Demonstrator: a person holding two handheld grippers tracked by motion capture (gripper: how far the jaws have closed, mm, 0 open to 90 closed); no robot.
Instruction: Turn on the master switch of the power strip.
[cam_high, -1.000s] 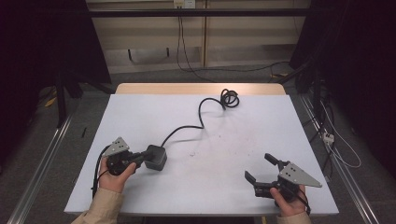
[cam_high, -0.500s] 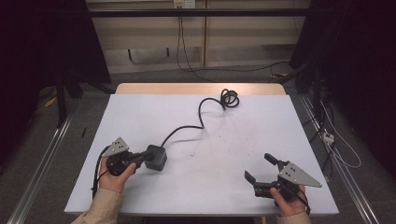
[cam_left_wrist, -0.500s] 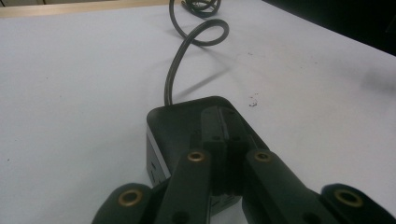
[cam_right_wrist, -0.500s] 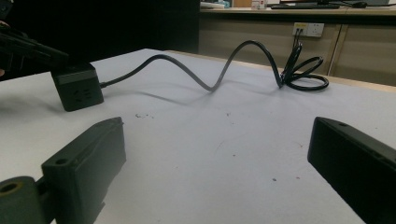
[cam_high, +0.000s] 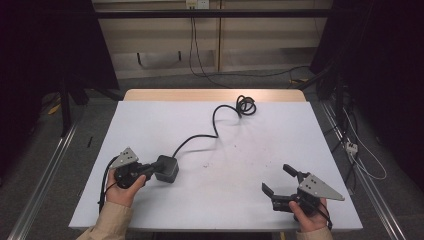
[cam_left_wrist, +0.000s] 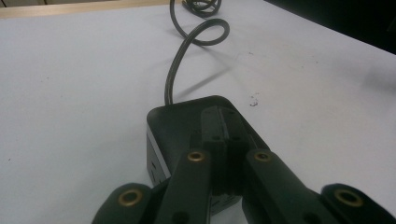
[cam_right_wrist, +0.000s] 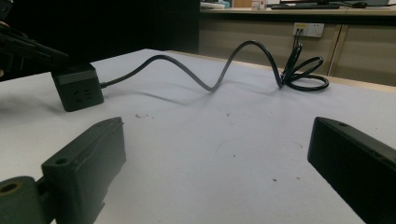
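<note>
1. Black socket cube (cam_high: 166, 168) sits on the table (cam_high: 150, 125) at near left; the left gripper (cam_high: 150, 171) rests on its top, jaws pressed together, gripping nothing.
2. Its cord (cam_high: 216, 122) trails to a far coil, uncollected.
3. Right gripper (cam_high: 278, 181) waits spread, well apart; most work looks undone.

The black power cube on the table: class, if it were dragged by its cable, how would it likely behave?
The power cube looks boxy and flat-based, so it would probably slide rather than roll. Its cable arches off the table in springy loops, so it is probably fairly stiff and would tug back. The coiled end would likely trail along.
</note>
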